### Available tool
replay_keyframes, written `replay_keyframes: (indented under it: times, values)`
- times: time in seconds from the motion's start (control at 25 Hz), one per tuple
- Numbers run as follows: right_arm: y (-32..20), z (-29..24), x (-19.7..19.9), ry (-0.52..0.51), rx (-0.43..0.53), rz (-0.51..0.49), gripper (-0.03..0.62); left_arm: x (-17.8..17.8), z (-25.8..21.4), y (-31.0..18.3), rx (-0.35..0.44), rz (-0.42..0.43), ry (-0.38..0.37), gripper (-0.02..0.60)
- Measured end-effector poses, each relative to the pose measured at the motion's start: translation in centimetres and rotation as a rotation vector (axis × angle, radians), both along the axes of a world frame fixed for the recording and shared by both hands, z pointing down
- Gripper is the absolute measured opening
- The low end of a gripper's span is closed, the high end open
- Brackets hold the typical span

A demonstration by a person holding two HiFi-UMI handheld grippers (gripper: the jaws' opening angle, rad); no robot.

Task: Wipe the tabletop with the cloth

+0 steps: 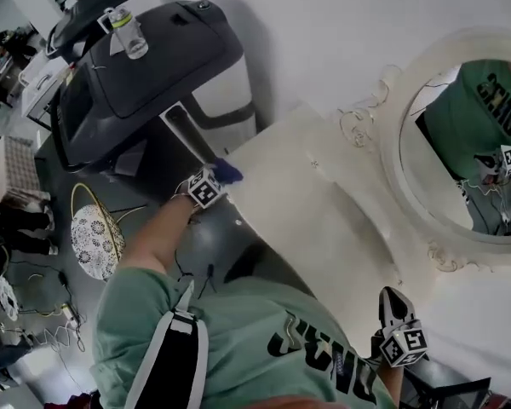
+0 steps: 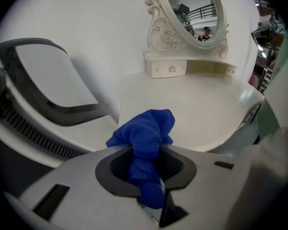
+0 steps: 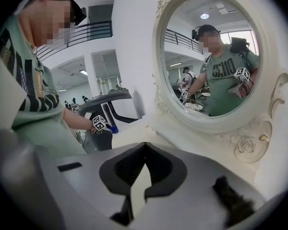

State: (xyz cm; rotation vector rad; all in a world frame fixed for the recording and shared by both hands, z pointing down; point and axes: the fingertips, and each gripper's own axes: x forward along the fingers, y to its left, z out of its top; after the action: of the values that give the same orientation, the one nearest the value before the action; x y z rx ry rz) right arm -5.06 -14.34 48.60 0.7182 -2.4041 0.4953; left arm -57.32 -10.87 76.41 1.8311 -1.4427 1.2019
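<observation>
Left gripper clamps the cloth at the table corner; right gripper closed, empty.

Left gripper point(image 2: 146, 153) jaws are pinched on a bunched blue terry cloth point(image 2: 146, 128), its wad poking out past the tips at the 9 o'clock corner of the cream-white vanity tabletop point(image 1: 307, 216) in head view; contact is unclear. Right gripper point(image 3: 143, 172) jaws are together on nothing, near the 5 o'clock edge. To wipe well, press the wad flat and make long overlapping strokes toward 3 o'clock, jaw tips off the surface. The middle of the top lies bare. The ornate white oval mirror point(image 1: 460, 143) blocks 1–2 o'clock. The dark grey treadmill point(image 1: 145, 66), just beside the 10 o'clock edge, limits backswing.
</observation>
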Motion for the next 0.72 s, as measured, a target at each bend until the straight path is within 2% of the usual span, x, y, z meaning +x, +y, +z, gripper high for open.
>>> replay_keyframes:
  times: [0.16, 0.2, 0.28, 0.36, 0.48, 0.6, 0.72]
  values:
    - [0.7, -0.1, 0.3, -0.016, 0.005, -0.049, 0.008, 0.8, 1.9, 7.7, -0.083, -0.024, -0.048, 0.103]
    - [0.6, -0.2, 0.1, -0.018, 0.007, -0.056, 0.008, 1.2, 2.2, 8.5, -0.085, -0.028, -0.045, 0.104]
    - [0.4, -0.4, -0.5, -0.018, 0.012, -0.073, 0.008, 1.9, 1.0, 7.4, -0.031, -0.03, -0.023, 0.104]
    - [-0.2, -0.7, -1.4, -0.012, 0.025, -0.079, 0.008, 2.1, -1.7, 3.0, 0.058, -0.012, 0.0, 0.104]
    - [-1.5, -1.2, -2.8, -0.002, 0.039, -0.038, 0.008, 2.2, -5.2, -6.8, 0.157, 0.058, 0.017, 0.104]
    - [-2.7, -1.5, -4.2, 0.021, 0.042, 0.026, 0.008, 2.9, -6.5, -17.5, 0.198, 0.173, 0.0, 0.104]
    - [-4.0, -1.3, -4.7, 0.065, 0.024, 0.099, 0.008, 4.3, -6.0, -27.1, 0.196, 0.287, -0.028, 0.104]
